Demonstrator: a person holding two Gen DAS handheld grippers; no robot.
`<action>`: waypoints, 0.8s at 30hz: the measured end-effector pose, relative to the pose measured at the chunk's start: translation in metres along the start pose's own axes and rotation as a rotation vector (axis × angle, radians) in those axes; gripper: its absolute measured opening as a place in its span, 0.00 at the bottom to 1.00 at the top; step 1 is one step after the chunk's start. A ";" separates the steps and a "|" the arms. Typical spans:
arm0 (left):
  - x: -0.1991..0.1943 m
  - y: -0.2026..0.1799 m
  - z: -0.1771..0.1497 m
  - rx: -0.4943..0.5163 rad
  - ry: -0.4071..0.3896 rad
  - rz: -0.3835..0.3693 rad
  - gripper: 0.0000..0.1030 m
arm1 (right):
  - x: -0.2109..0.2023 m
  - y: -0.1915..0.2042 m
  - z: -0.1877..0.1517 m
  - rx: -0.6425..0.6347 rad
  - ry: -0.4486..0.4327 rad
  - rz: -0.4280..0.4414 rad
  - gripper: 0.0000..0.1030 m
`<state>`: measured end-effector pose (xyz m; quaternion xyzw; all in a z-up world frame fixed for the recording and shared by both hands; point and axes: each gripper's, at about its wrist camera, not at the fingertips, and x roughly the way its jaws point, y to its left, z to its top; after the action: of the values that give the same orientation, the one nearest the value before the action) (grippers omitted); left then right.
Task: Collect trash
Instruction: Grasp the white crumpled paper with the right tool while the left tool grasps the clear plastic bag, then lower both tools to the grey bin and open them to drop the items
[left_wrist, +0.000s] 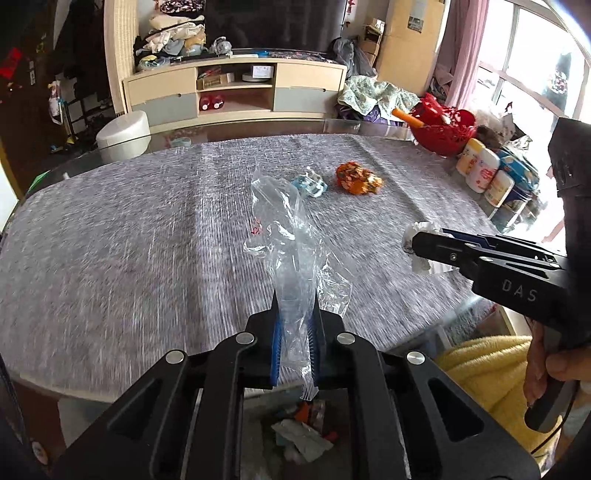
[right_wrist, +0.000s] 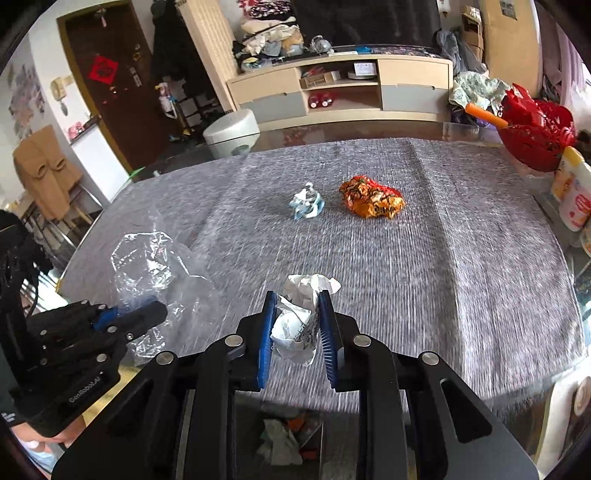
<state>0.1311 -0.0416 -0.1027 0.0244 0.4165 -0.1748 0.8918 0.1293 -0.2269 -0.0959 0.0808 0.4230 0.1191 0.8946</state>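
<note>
Over the near edge of the grey-clothed table (left_wrist: 110, 240), the left wrist view has the left gripper (left_wrist: 294, 317) clamped on a clear plastic bag (left_wrist: 284, 229) — it stands up and away from the pads, long axis running roughly along the fingers toward the far side. Looks feather-light, floppy and slick, so I'd guess a pinch on a bunched part holds better than a single layer. Below the fingers there's a bin (left_wrist: 299, 432) with scraps in it. Out on the cloth sit a blue-white wrapper (left_wrist: 309, 185) and an orange wrapper (left_wrist: 357, 179), just beside each other. In the right wrist view, the right gripper (right_wrist: 297, 325) is squeezed shut on a crumpled white paper wad (right_wrist: 301, 317) — soft, crushable, no real long axis, poking a bit past the tips. Grabbing it across the middle seems fine. Both wrappers still lie mid-table, well apart from either claw.
</note>
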 end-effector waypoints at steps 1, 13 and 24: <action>-0.007 -0.003 -0.004 0.001 -0.005 0.004 0.11 | -0.003 0.003 -0.004 -0.004 0.000 0.000 0.23; -0.054 -0.026 -0.072 -0.007 0.007 -0.035 0.12 | -0.031 0.026 -0.072 -0.036 0.053 0.028 0.23; -0.020 -0.029 -0.143 -0.036 0.181 -0.041 0.12 | 0.003 0.026 -0.133 0.006 0.195 0.053 0.23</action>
<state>0.0042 -0.0354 -0.1779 0.0155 0.4989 -0.1827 0.8471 0.0243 -0.1950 -0.1754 0.0827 0.5062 0.1488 0.8454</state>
